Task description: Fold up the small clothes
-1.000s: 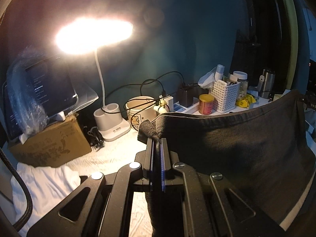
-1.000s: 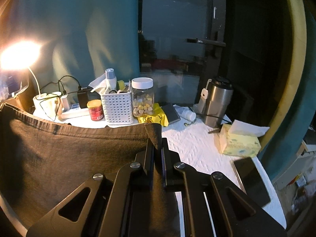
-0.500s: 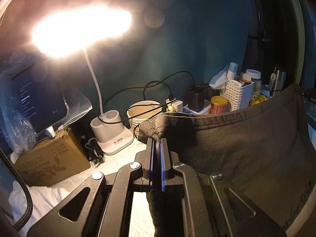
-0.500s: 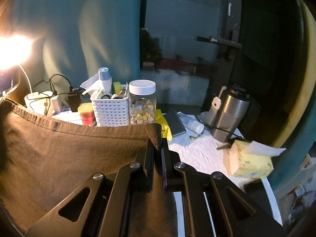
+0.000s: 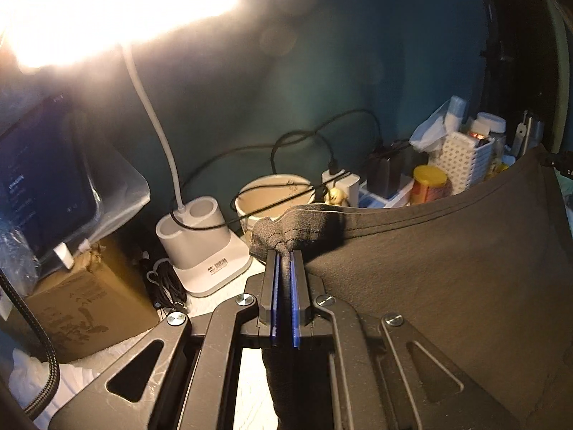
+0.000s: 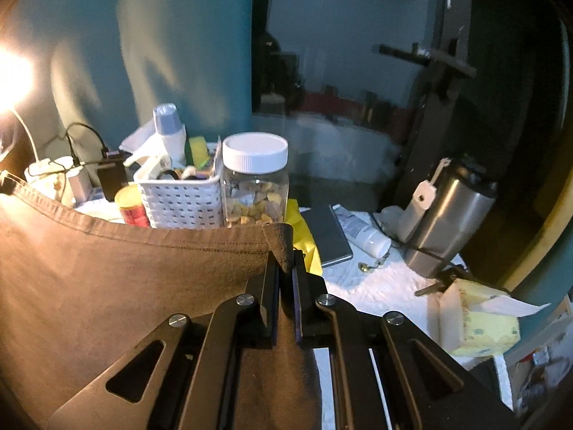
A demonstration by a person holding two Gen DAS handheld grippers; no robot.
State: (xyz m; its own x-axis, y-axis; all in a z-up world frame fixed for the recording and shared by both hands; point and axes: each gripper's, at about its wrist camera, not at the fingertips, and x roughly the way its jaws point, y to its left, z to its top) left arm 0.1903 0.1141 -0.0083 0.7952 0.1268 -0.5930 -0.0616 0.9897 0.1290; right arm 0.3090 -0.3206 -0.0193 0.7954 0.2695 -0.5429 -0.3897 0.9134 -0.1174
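A dark grey-brown garment [image 5: 447, 272] hangs stretched in the air between my two grippers, its stitched hem along the top. My left gripper [image 5: 284, 256] is shut on the garment's left corner, which bunches above the blue pads. My right gripper [image 6: 285, 256] is shut on the garment's [image 6: 125, 286] right corner, and the cloth spreads away to the left. The lower part of the garment is out of view.
A lit desk lamp [image 5: 186, 222], a mug [image 5: 272, 197], a cardboard box [image 5: 82, 304] and cables stand at the back left. A white basket [image 6: 179, 197], a clear jar [image 6: 256, 179], a steel tumbler [image 6: 447, 215] and a tissue pack [image 6: 476, 322] stand on the white table cover [image 6: 376, 286].
Both grippers have moved forward toward the back of the table with the garment held between them. The lamp and jar look closer and larger. Both grips are unchanged.
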